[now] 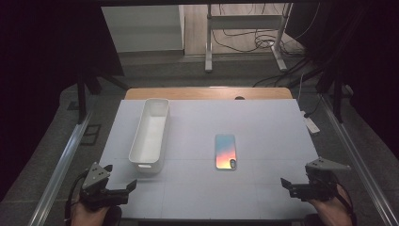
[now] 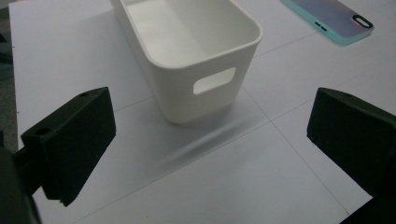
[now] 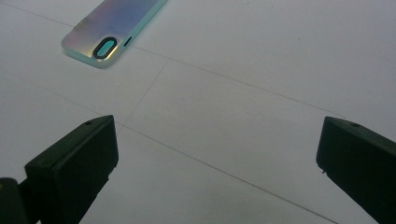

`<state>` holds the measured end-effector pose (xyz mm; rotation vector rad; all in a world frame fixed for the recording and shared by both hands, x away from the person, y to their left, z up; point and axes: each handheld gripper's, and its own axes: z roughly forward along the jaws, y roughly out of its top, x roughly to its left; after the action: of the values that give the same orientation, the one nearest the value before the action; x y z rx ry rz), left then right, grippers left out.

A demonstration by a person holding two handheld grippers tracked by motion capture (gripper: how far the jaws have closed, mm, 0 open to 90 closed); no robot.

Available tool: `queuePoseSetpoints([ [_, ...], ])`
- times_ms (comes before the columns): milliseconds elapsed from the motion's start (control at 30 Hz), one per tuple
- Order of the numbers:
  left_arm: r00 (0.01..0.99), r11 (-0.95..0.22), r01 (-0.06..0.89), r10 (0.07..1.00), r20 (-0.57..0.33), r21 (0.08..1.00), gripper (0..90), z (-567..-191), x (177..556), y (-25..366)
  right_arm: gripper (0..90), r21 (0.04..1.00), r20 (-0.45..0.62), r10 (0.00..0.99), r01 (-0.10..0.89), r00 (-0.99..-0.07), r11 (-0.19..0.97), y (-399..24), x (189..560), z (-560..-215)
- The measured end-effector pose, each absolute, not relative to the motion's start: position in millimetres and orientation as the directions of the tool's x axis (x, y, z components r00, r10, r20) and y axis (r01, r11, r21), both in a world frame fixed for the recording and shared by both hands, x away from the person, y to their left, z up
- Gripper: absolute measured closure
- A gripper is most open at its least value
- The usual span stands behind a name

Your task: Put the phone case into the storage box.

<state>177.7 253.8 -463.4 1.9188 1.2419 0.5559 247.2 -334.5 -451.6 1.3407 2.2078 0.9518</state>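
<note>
- Left gripper (image 1: 123,177) — jaws wide apart, holding nothing, just short of the white bin (image 1: 150,134).
- Right gripper (image 1: 288,184) — jaws wide apart, empty, near the counter's (image 1: 263,122) front edge.
- Phone case (image 1: 225,151) — flat mid-counter, right of the bin.

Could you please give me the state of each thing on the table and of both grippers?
Bin: upright, empty, on the table's left half.
Phone case: lying flat, back up, apart from the bin, untouched.
Left gripper: open, holding nothing, near the bin's near end.
Right gripper: open, holding nothing, short of the phone case.
Table: white top, faint grid lines.
</note>
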Motion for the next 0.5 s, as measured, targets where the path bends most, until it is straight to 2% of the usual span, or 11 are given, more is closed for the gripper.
queuePoseSetpoints([
  [500,0.442,-0.225,0.563,0.895,-0.059,0.795,1.7,-463.6,177.3,255.0,0.0,0.708,0.016,0.876,0.624,-0.482,0.331,-332.7,248.4,-452.5],
])
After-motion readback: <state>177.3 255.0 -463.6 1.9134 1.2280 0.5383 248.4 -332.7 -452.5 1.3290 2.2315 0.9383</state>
